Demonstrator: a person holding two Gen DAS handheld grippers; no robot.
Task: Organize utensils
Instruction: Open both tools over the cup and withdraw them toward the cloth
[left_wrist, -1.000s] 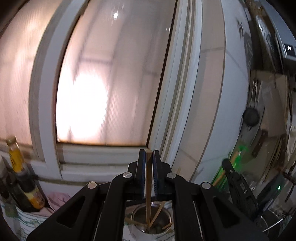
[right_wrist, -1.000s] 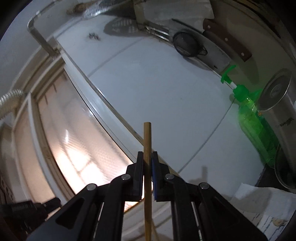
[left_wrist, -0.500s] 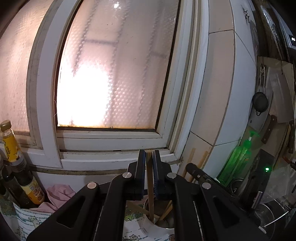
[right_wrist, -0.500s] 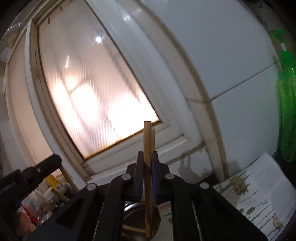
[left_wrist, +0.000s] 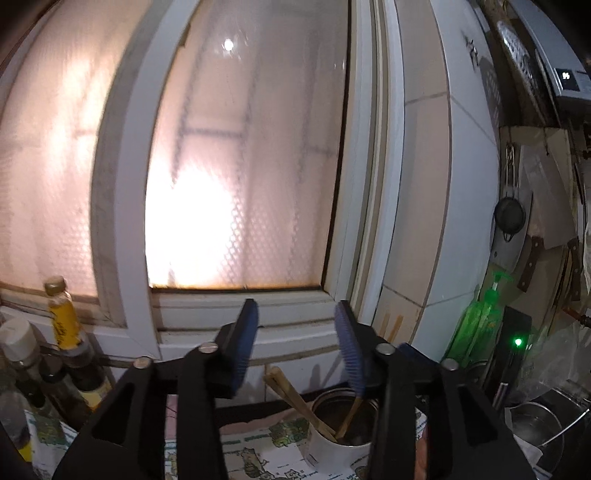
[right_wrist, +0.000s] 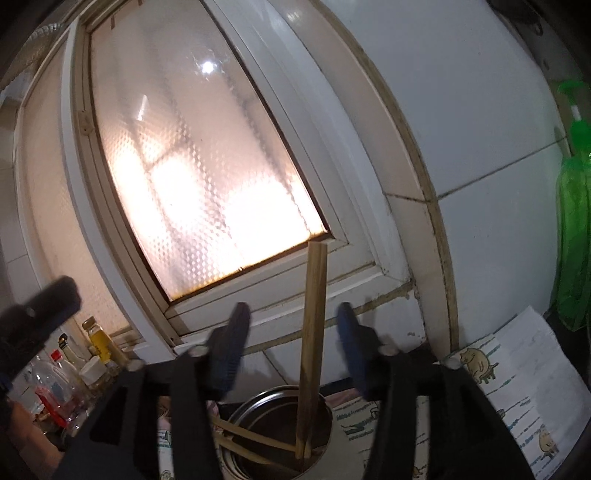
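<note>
A round metal cup (left_wrist: 341, 439) stands on patterned paper below the window; it also shows in the right wrist view (right_wrist: 280, 432). Wooden chopsticks (left_wrist: 295, 398) lean inside it. In the right wrist view a pair of chopsticks (right_wrist: 312, 332) stands nearly upright in the cup between my open fingers, touching neither, and others (right_wrist: 251, 439) lie slanted across the rim. My left gripper (left_wrist: 295, 343) is open and empty above the cup. My right gripper (right_wrist: 291, 339) is open above the cup.
A frosted window (left_wrist: 236, 166) and white tiled wall rise behind the cup. Sauce bottles (left_wrist: 62, 332) stand at the left. A green soap bottle (left_wrist: 484, 321), a strainer and knives hang at the right. A metal pot (left_wrist: 535, 432) sits at lower right.
Both grippers opened and let go of their chopsticks, which now stand in the cup. Both grippers were shut on a chopstick before.
</note>
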